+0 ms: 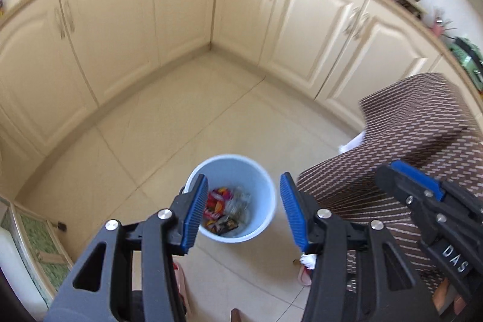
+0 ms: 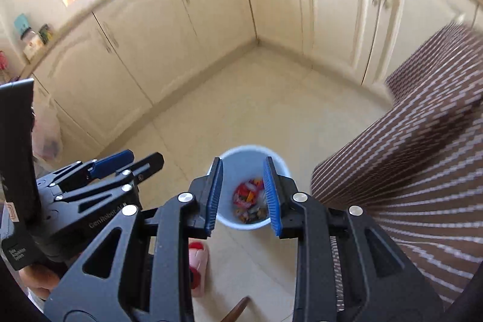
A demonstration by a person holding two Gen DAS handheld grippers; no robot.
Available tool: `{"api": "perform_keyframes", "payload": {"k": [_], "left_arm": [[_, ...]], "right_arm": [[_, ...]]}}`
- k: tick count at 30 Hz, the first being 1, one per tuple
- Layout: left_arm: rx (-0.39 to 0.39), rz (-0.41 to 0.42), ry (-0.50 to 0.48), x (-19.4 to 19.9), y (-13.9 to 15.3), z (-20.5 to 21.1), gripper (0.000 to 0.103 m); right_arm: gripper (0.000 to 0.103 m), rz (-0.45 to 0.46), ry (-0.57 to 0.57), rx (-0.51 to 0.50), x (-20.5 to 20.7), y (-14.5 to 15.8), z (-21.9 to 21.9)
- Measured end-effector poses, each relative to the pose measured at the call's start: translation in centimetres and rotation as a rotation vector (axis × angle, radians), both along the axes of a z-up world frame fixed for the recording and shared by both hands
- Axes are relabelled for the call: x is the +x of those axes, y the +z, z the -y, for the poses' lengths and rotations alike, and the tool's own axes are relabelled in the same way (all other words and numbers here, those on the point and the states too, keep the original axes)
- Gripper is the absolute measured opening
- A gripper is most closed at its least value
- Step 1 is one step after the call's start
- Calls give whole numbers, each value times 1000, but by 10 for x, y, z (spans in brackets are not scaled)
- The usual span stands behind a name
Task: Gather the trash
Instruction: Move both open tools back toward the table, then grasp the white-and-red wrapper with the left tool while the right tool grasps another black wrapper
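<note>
Both grippers, left (image 1: 243,210) and right (image 2: 243,196), jaws spread and empty, above blue bin (image 1: 262,171) of wrappers (image 1: 222,210); striped cloth (image 1: 422,125) crowds right, cabinets (image 1: 120,35) behind.

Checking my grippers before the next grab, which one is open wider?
The left gripper: its blue pads stand clearly farther apart than the right gripper, both empty above the bin.

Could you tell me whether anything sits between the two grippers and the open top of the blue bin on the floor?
Nothing visible does. The left gripper and right gripper both hang open and empty above the bin, whose mouth is uncovered with wrappers inside. The brown patterned cloth lies beside the bin, not over it.
</note>
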State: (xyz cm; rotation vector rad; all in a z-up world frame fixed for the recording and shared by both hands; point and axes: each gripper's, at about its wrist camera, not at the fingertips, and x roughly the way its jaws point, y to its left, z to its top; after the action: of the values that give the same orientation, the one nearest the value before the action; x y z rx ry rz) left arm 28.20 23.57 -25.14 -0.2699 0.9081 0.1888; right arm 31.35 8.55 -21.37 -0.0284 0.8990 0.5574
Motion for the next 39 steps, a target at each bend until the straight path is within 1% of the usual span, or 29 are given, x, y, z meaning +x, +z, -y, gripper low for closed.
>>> {"api": "perform_keyframes", "payload": {"k": [1, 3, 5, 7, 8, 9, 12, 13, 15, 16, 19, 21, 24, 27, 32, 36, 39], "left_arm": [[15, 28, -11, -6, 15, 9, 50], [40, 85, -38, -15, 44, 29, 55], [66, 124, -66, -22, 64, 46, 58], [94, 155, -108, -27, 84, 68, 60], [101, 166, -129, -28, 91, 80, 61], [105, 178, -158, -30, 100, 94, 61], [108, 195, -222, -32, 115, 127, 62], [103, 198, -259, -29, 121, 145, 64], [96, 194, -314, -26, 127, 170, 64], [91, 192, -339, -25, 129, 182, 64], [68, 173, -428, -18, 131, 223, 64], [51, 149, -487, -8, 130, 250, 64], [34, 121, -539, 6, 123, 276, 64], [-38, 74, -589, 26, 117, 307, 64], [-79, 25, -616, 55, 107, 351, 64], [-48, 1, -632, 73, 101, 387, 65], [-45, -22, -643, 88, 95, 408, 65]], "right_arm": [[29, 28, -5, 9, -7, 14, 8], [30, 85, -20, 28, -25, 41, 28], [30, 126, -35, 42, -38, 59, 46], [33, 172, -61, 51, -51, 78, 68], [41, 198, -86, 57, -60, 89, 85], [46, 220, -105, 60, -65, 96, 99], [46, 270, -162, 51, -82, 112, 142], [46, 278, -180, 50, -84, 115, 155], [46, 305, -243, 36, -92, 122, 193], [47, 313, -266, 27, -95, 125, 204], [47, 320, -367, -3, -98, 126, 259], [47, 301, -422, -24, -100, 121, 293], [47, 260, -478, -40, -97, 110, 331], [47, 226, -519, -51, -90, 101, 354], [48, 184, -570, -78, -71, 85, 380], [49, 163, -585, -84, -56, 78, 397], [49, 153, -589, -72, -48, 75, 405]]}}
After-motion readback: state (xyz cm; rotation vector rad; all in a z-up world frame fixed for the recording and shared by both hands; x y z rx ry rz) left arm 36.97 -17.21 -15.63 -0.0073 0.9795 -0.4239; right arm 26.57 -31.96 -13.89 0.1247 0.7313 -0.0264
